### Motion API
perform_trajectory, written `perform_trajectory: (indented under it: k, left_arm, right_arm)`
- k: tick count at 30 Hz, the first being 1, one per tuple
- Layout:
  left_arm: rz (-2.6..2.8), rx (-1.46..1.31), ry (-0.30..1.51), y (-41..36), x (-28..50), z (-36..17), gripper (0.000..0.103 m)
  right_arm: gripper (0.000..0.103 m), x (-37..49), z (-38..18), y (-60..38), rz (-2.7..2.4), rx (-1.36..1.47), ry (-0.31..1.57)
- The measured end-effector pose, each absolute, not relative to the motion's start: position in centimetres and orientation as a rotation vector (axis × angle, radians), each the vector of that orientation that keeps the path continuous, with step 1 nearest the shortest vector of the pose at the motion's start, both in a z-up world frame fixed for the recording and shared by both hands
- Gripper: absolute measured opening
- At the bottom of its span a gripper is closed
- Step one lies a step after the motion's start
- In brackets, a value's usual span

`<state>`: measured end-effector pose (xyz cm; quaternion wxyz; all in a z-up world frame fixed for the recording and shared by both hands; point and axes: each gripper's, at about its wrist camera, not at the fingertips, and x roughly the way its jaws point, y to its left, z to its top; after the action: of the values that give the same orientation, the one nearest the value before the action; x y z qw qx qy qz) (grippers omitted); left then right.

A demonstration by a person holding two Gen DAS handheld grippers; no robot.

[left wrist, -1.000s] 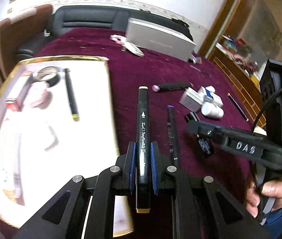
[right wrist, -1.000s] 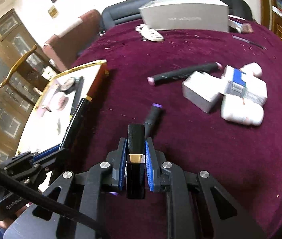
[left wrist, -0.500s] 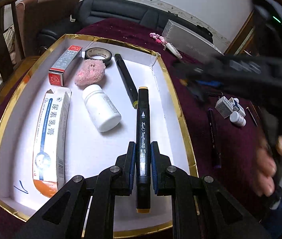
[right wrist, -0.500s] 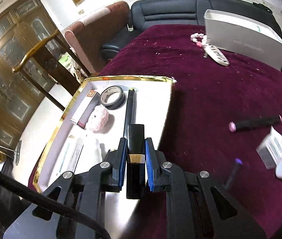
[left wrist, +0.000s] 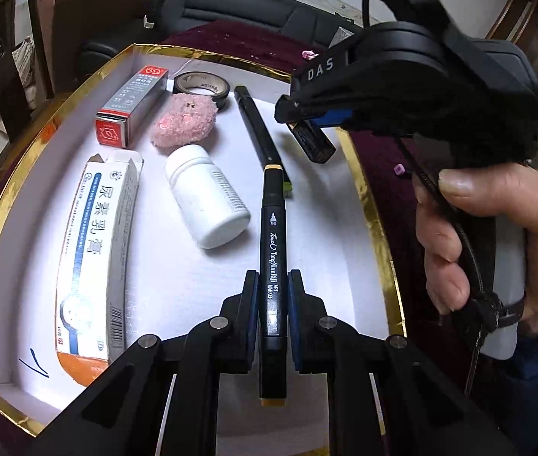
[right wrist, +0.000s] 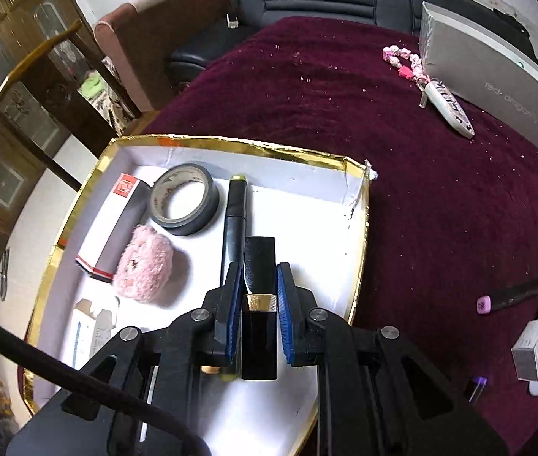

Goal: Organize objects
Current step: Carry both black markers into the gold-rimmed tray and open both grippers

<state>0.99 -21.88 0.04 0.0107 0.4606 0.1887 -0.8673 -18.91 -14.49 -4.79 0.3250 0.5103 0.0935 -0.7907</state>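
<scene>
Over the gold-rimmed tray, left tool grips an art marker, right tool a black lipstick; purple markers and boxes remain on the counter.

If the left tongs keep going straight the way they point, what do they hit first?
Probably the tray floor: the left tongs, shut on a marker, angle down over bare white floor. Just ahead lies another marker; depth is unclear.

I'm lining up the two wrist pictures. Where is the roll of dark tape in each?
Left wrist: roll of dark tape at the tray's far end, just behind the pink plush.
Right wrist: tape left of centre, above the plush.
Shared landmark: the tray's gold rim.
</scene>
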Motion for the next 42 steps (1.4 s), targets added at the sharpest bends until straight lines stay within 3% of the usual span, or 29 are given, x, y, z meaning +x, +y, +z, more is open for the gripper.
perform_trajectory:
  k: [29,42]
  left_arm:
    - [-2.615,1.408,0.542,-23.3,1.1,0.4,0.013]
    - [-2.727,1.327,0.419,-20.7,1.2,4.1,0.013]
  right_arm:
    - [0.017,-17.9,-6.2,-16.5,-2.005,1.359,0.265]
    - [0.018,-15.7,-2.4,-7.9,-1.973,1.255,0.001]
